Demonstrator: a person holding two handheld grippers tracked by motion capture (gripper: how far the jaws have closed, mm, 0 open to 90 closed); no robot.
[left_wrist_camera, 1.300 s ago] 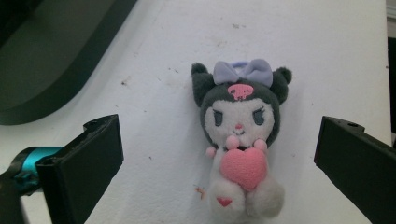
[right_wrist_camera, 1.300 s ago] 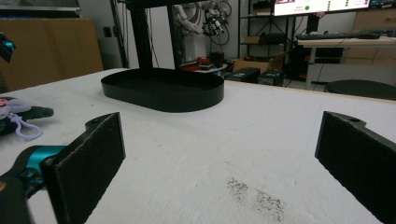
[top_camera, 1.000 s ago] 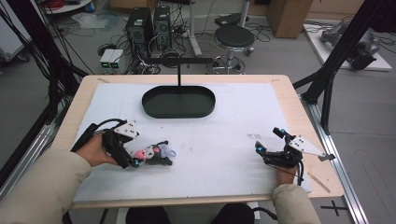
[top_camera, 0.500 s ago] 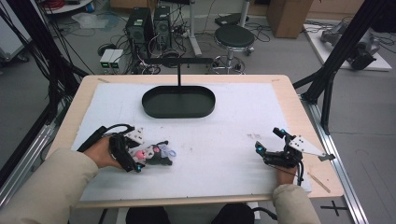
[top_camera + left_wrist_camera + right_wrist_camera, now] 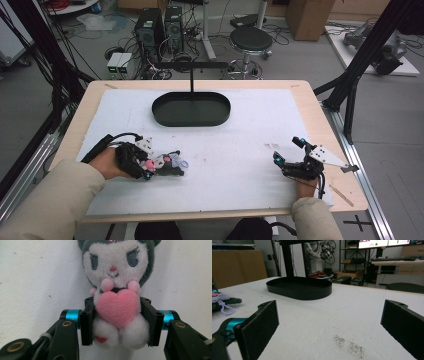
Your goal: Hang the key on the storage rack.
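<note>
White and grey plush doll with a pink heart (image 5: 117, 307) is clamped at its body by the left claw (image 5: 117, 322) on the white-covered surface (image 5: 225, 150); the right claw (image 5: 332, 325) is held wide open, empty.

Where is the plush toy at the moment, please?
In the high view the plush toy lies front-left on the white mat, clamped in the left tool, nearer than the black tray.

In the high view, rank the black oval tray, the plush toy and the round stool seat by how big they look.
1. Black oval tray, clearly the largest.
2. Round stool seat; it stands on the floor beyond the table, so its rank is unsure.
3. Plush toy, partly hidden by the left tongs shut on it; looks about the same as the seat.
</note>
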